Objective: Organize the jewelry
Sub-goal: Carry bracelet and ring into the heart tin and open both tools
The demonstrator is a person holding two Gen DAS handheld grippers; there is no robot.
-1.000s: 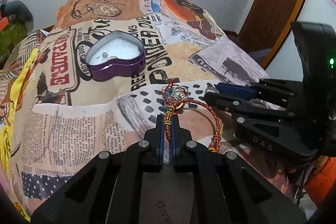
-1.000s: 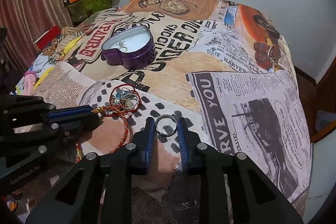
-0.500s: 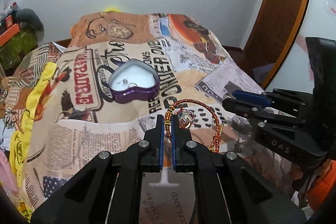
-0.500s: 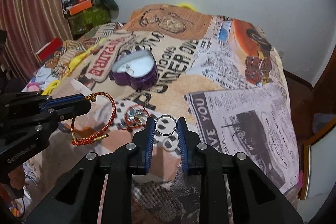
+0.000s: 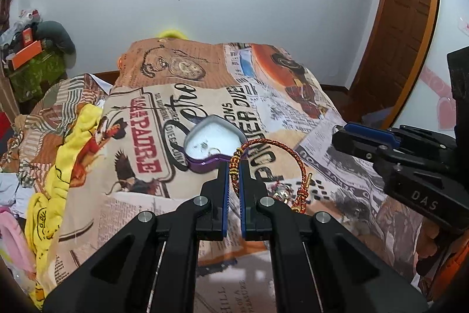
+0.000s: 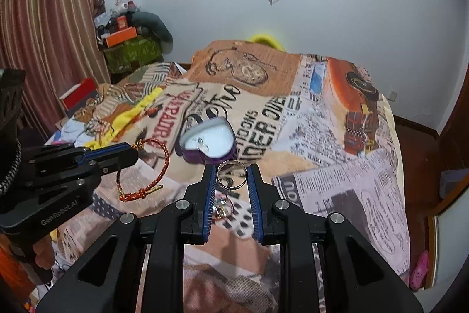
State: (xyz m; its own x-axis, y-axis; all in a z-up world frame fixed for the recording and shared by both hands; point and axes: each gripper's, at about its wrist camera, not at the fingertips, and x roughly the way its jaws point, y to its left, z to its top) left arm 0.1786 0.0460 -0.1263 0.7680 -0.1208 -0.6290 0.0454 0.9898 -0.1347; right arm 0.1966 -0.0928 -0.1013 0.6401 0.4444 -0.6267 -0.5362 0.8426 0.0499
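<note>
My left gripper (image 5: pixel 233 169) is shut on a red-and-gold braided bracelet (image 5: pixel 288 154) and holds it in the air above the bed; it also shows in the right wrist view (image 6: pixel 159 166). My right gripper (image 6: pixel 231 172) is shut on a silver ring (image 6: pixel 232 174), also lifted. A purple heart-shaped tin (image 5: pixel 214 141) with a white inside lies open on the bed ahead of both grippers, with small jewelry in it; it shows in the right wrist view too (image 6: pixel 208 143). More jewelry (image 5: pixel 283 192) lies on the cover below the bracelet.
The bed carries a newspaper-print cover (image 5: pixel 293 113). Yellow cloth (image 5: pixel 58 175) lies along its left side. A shelf with boxes and clutter (image 6: pixel 129 43) stands at the back left by a striped curtain (image 6: pixel 44 19). A wooden door (image 5: pixel 401 28) is on the right.
Both grippers have risen from the bed with their pieces, the left with the bracelet, the right with the ring. The tin now looks farther and lower.
</note>
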